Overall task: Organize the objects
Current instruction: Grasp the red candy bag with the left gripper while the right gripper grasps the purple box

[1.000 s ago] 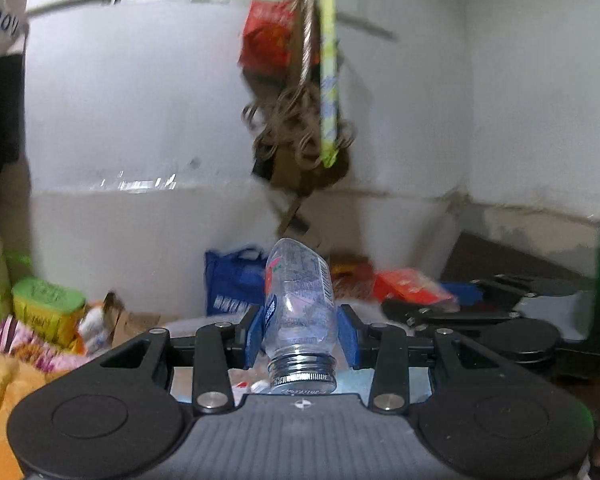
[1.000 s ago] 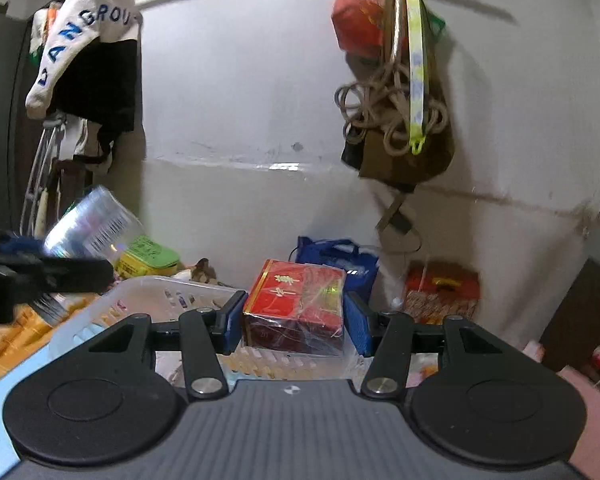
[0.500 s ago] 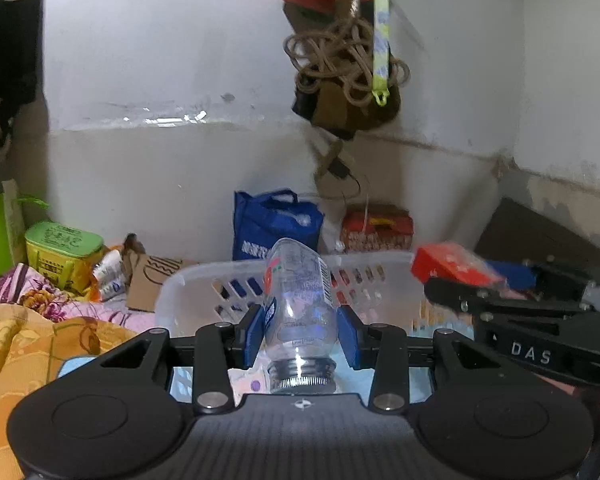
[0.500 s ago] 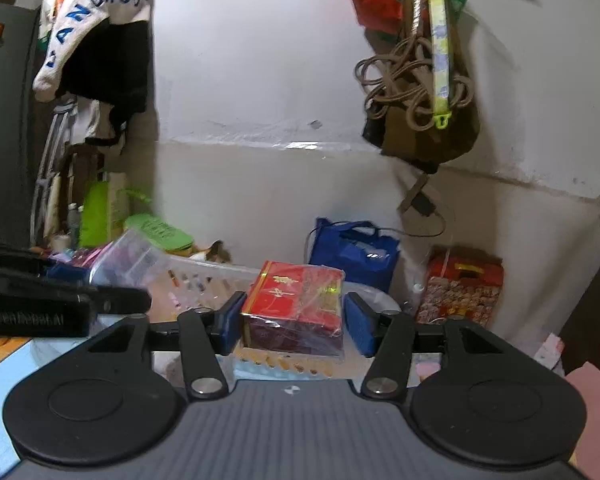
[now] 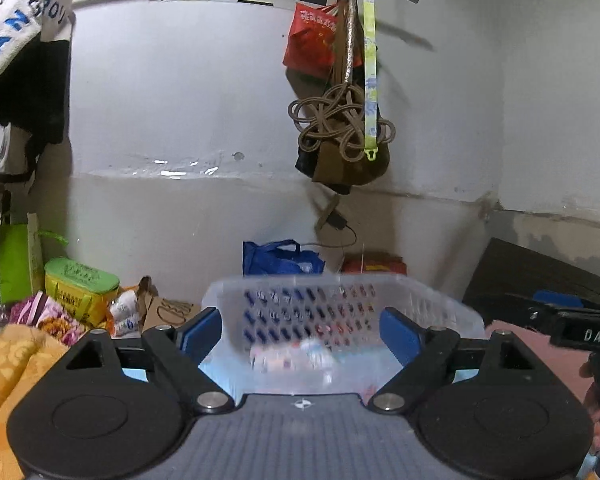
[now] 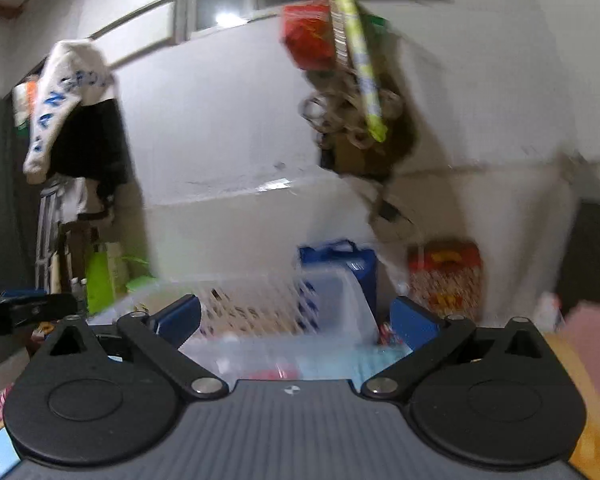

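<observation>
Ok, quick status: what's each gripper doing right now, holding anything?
Left gripper: open, fingers just spread, nothing between them, white basket ahead.
Right gripper: open, fingers just spread, holding nothing.

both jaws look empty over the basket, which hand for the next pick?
Left, probably. The left gripper and right gripper have both just opened, nothing between the jaws, but loose packets lie on the left side of the basket.

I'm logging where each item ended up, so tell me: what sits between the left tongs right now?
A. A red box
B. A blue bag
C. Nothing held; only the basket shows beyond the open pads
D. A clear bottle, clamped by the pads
C: the left tongs have just been opening and stand wide with nothing between the pads, only the basket beyond them.
</observation>
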